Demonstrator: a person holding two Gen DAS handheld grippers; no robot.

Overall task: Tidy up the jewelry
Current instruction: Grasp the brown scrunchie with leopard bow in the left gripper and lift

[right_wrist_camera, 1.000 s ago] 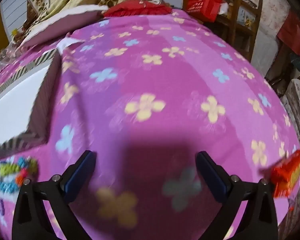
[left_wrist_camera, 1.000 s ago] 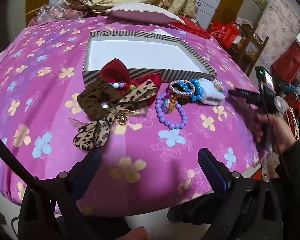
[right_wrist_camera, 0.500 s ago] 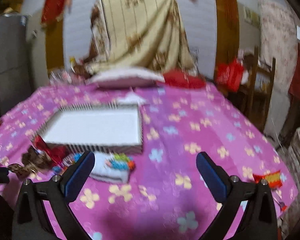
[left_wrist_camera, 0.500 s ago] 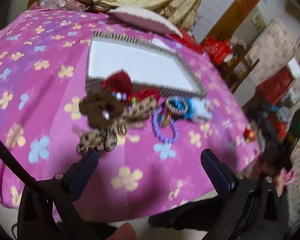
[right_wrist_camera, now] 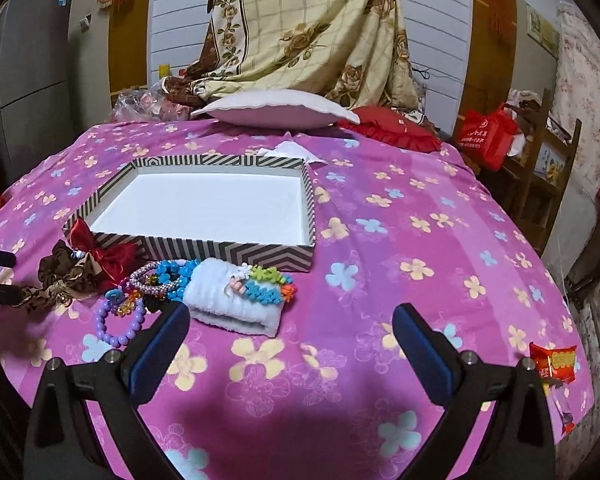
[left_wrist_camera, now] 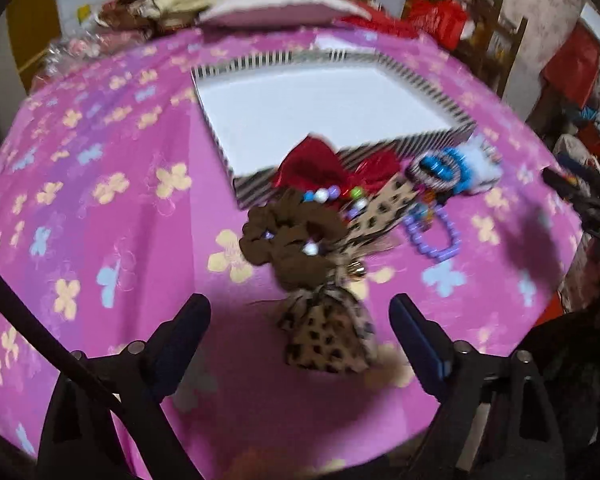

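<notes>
Jewelry pile point(right_wrist_camera: 156, 284) is heaped on the pink floral worktop point(right_wrist_camera: 400, 240), touching the near wall of the empty striped box point(right_wrist_camera: 204, 248). Left gripper point(left_wrist_camera: 300, 332), jaws just narrowing but apart, is hung over the leopard bow point(left_wrist_camera: 328, 336); right gripper point(right_wrist_camera: 292, 340) is spread wide, nothing held.

Indoor light is dim and warm. The left wrist view is smeared by motion blur; the right wrist view is sharp. Both bend strongly toward dark, vignetted fisheye edges.
</notes>
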